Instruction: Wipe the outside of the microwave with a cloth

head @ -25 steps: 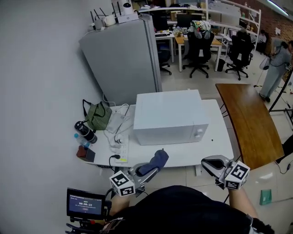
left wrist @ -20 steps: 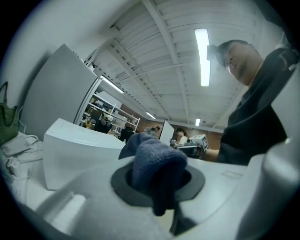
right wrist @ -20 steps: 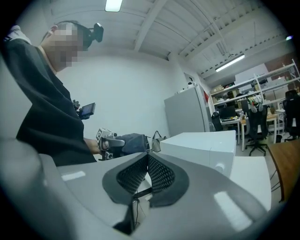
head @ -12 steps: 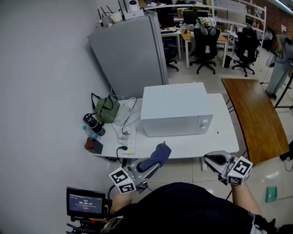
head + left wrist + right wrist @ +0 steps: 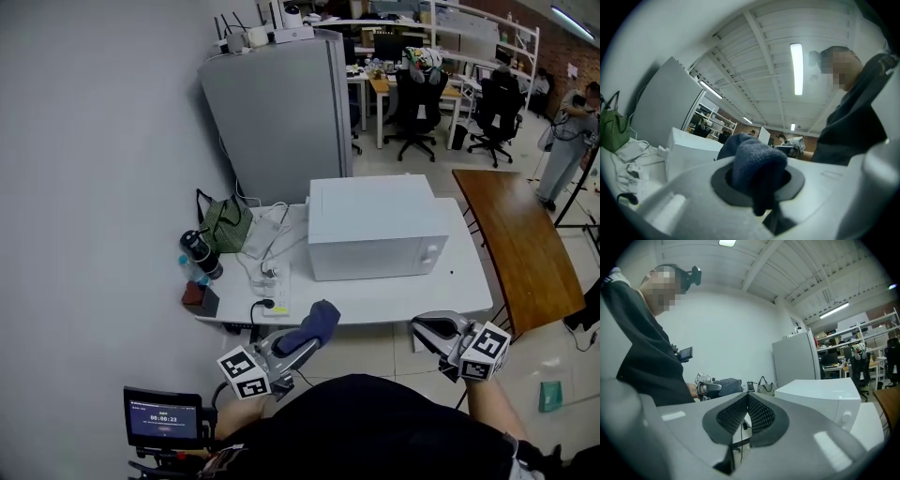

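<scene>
Left tool clamps a blue cloth, right tool is pressed together empty, with the microwave ahead of both on the worktop.

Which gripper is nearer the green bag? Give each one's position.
Left. The left gripper, holding the cloth, hangs off the table edge toward the green bag; the right gripper hangs off the opposite corner.

Small screen: timer digits, apparently 00:00:23; nothing else legible

white microwave upright on table, door shut; dark blue cloth bunched
</scene>
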The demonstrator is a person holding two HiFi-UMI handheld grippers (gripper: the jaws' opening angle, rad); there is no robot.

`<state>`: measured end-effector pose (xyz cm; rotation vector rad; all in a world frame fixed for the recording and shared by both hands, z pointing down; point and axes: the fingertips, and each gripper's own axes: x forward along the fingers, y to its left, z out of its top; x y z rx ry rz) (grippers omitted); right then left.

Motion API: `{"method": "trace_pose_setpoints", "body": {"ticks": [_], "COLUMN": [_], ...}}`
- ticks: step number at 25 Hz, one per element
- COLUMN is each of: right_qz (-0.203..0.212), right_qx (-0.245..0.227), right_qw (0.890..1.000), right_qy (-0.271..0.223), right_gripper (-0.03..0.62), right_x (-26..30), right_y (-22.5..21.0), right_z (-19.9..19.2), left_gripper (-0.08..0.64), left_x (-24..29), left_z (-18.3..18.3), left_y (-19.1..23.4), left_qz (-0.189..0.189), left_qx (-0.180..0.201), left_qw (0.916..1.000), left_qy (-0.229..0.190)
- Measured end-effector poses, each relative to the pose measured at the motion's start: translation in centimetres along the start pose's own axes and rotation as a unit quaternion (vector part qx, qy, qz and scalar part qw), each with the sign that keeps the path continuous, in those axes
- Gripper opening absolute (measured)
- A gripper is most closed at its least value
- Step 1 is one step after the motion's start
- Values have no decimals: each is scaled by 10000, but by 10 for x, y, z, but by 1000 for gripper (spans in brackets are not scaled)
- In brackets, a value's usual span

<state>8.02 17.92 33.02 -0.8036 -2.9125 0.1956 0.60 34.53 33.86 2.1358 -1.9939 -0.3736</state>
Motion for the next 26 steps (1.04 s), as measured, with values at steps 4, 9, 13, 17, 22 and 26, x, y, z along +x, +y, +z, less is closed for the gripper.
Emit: {"method": "trace_pose_setpoints", "body": {"ticks": [4,9,13,17,22,26], "right_qz": [36,-14,-29,-51,-13,-3], "right_qx": [-12,-167,-214,-203,-234,-260], "right_qw": [10000,9996,9994,9994,9992,9992], "right_qy": [67,206,276,285,315,312], "right_gripper": [6,6,6,6,6,6], "right_x": [4,5,2,0,-3,3], "right_y": [1,0,2,2,3,2], "right_z": [-5,-7,-5,-4,-5,-5], "left_gripper": [57,57,57,57,57,57], "left_x": [-3,-4,0,2,3,1], "left_z": [-3,-3,-3,-3,-5,-4], "left_y": [-1,-1,-4,-6,-8,-4], "left_qz": [-24,-17,-55,-90,-70,-80], "left_qx": [110,116,107,87,91,109], "left_qw": [9999,9999,9999,9999,9999,9998], "left_qy": [-53,-110,-105,-97,-126,-120]}}
